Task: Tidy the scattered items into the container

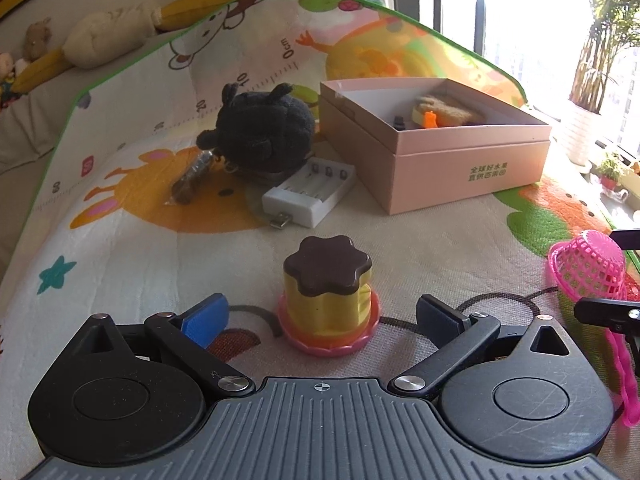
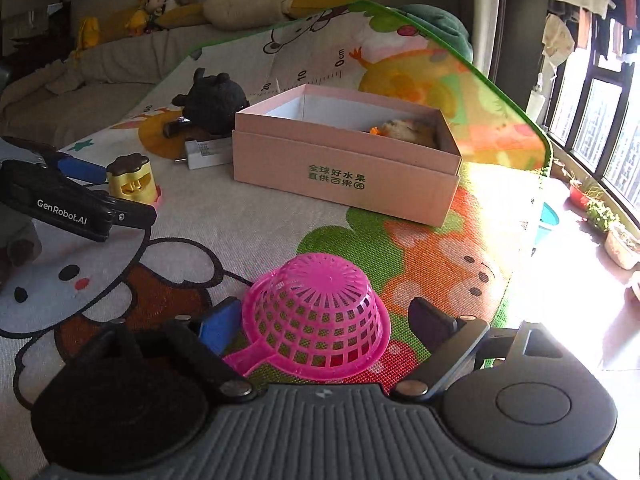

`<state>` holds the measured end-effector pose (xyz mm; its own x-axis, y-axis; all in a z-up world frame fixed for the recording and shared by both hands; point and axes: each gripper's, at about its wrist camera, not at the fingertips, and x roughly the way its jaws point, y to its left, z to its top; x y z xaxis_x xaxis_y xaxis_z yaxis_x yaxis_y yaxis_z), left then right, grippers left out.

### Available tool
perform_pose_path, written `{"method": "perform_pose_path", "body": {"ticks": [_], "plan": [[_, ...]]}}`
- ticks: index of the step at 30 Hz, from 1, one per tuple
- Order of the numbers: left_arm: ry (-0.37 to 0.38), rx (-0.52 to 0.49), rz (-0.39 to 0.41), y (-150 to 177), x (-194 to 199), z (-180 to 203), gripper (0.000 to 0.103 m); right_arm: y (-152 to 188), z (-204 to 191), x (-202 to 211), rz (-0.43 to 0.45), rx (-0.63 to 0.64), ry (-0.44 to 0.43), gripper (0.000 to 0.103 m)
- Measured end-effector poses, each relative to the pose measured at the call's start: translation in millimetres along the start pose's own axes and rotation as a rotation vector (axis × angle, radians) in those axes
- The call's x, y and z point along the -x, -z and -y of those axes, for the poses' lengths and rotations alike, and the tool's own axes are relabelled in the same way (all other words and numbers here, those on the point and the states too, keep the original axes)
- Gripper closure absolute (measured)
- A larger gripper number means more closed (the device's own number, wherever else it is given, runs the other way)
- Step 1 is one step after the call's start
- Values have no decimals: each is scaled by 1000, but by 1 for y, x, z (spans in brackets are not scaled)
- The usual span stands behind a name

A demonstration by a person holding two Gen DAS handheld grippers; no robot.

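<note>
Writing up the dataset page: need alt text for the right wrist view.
Open right gripper straddles an upturned pink basket on a cartoon play mat, not gripping it. Behind stands an open pink box; at left, the left gripper nears a toy pudding.

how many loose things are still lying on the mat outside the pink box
5: pudding toy ahead of the left tool; pink basket upside down at the right tool; white charger, black plush and brown packet beside the pink box. More may hide behind it.
</note>
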<state>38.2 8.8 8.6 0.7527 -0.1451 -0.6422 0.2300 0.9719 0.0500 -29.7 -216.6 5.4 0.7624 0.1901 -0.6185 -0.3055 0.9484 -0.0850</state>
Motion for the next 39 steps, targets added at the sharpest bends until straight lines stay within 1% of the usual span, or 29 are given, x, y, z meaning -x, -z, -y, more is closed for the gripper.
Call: {"method": "perform_pose_path", "body": {"ticks": [1, 2, 6, 7, 8, 10, 13, 14, 16, 18, 19, 22, 26, 29, 34, 39], "plan": [[9, 3, 0, 0, -1, 0, 21, 0, 1, 0, -1, -5, 4, 11], [18, 10, 2, -1, -2, -1, 26, 1, 3, -1, -2, -11, 7, 11], [16, 22, 8, -1, -3, -1, 27, 1, 3, -2, -5, -14, 11, 8], [17, 18, 9, -1, -2, -1, 30, 1, 1, -2, -7, -11, 10, 8], [20, 11, 11, 0, -1, 1, 37, 1, 1, -2, -8, -9, 9, 8], [24, -2, 11, 0, 2, 3, 42, 1, -1, -2, -14, -16, 10, 7], [30, -21, 8, 3, 8, 9, 42, -1, -1, 0, -43, -69, -1, 7], [33, -24, 7, 4, 11, 11, 42, -1, -2, 0, -55, -85, 9, 7], [43, -27, 3, 7, 16, 15, 42, -2, -6, -1, -68, -84, 66, 7], [57, -33, 3, 10, 22, 20, 42, -3, -7, 1, -62, -88, 84, 9], [65, -38, 6, 11, 26, 23, 42, -3, -6, 2, -60, -92, 82, 12], [83, -63, 22, 13, 38, 35, 42, -4, -1, 1, -85, -105, 55, 30], [75, -98, 44, 14, 50, 48, 42, -6, 2, 12, -83, -112, 42, 32], [87, -113, 61, 11, 61, 54, 42, -7, 7, 26, -64, -110, 24, 32], [115, -150, 107, -11, 68, 64, 42, -17, 20, 50, -25, -92, 13, 33], [163, -158, 174, -56, 68, 66, 42, -38, 38, 74, 51, -76, 31, 33]]}}
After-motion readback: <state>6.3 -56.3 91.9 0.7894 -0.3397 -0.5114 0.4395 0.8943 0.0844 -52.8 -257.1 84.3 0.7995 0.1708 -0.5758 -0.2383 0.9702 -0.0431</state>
